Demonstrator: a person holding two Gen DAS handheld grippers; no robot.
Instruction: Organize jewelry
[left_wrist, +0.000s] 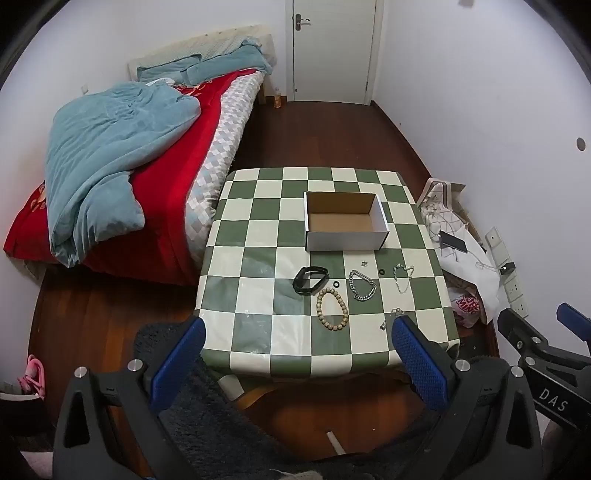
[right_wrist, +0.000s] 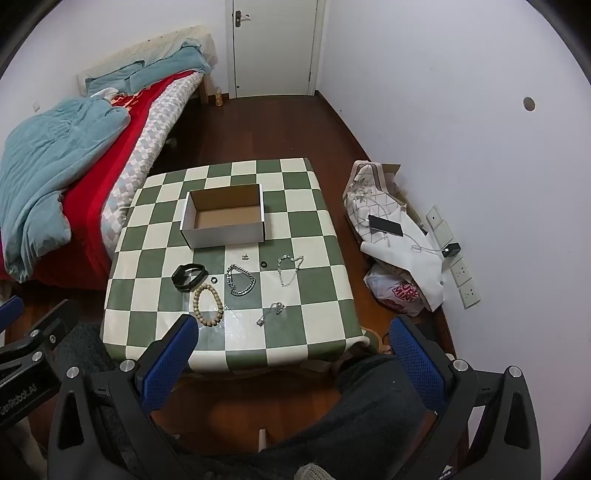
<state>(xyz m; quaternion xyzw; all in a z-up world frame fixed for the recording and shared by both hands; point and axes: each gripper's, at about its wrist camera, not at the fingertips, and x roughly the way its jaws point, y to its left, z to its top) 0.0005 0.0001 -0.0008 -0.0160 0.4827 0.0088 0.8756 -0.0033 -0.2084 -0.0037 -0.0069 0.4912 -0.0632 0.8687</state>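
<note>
An empty cardboard box (left_wrist: 345, 221) (right_wrist: 225, 218) sits on the green-and-white checked table (left_wrist: 258, 332) (right_wrist: 314, 295). In front of it lie a black band (left_wrist: 311, 280) (right_wrist: 187, 276), a wooden bead bracelet (left_wrist: 332, 309) (right_wrist: 208, 305), a thick silver chain (left_wrist: 362, 285) (right_wrist: 241, 280), a thin silver chain (left_wrist: 402, 277) (right_wrist: 290, 267), a small silver necklace (right_wrist: 271, 312) (left_wrist: 391, 316) and two small black rings (left_wrist: 336, 284) (left_wrist: 382, 272). My left gripper (left_wrist: 297, 328) is open above the table's near edge. My right gripper (right_wrist: 293, 328) is open too, holding nothing.
A bed (left_wrist: 122, 166) with a blue quilt stands left of the table. Bags, a phone (right_wrist: 386, 225) and a power strip (right_wrist: 454, 254) lie on the floor at the right wall. A white door (left_wrist: 334, 48) is at the back. A dark rug (left_wrist: 207, 424) lies below.
</note>
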